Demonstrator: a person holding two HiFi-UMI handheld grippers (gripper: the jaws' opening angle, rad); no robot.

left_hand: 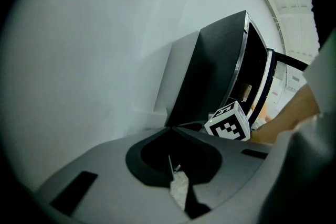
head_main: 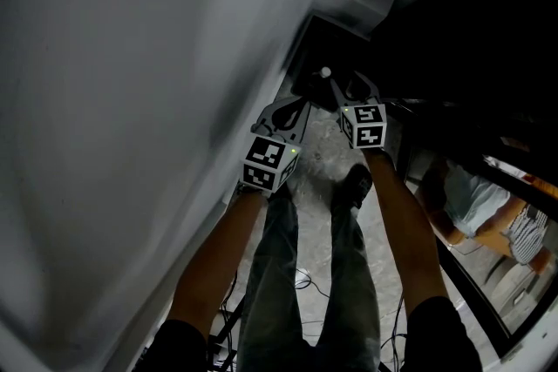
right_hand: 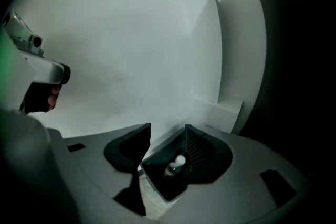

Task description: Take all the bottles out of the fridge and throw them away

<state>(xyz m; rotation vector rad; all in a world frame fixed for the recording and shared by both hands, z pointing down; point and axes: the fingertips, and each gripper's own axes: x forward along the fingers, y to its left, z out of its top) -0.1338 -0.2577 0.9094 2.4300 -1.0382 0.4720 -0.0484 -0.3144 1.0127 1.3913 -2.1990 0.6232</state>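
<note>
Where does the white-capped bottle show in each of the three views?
Head view: the bottle is upper centre, at the dark bin by the wall corner.
Left gripper view: not in it.
Right gripper view: the bottle is low centre, between the parted jaws of the right gripper.
Shared landmark: the white wall.

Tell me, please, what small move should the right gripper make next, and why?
Probably lift the right gripper up and away from the black bin. Its jaws stand apart and touch nothing, and the white-capped bottle seems to lie inside the bin below them, so this drop looks done.
</note>
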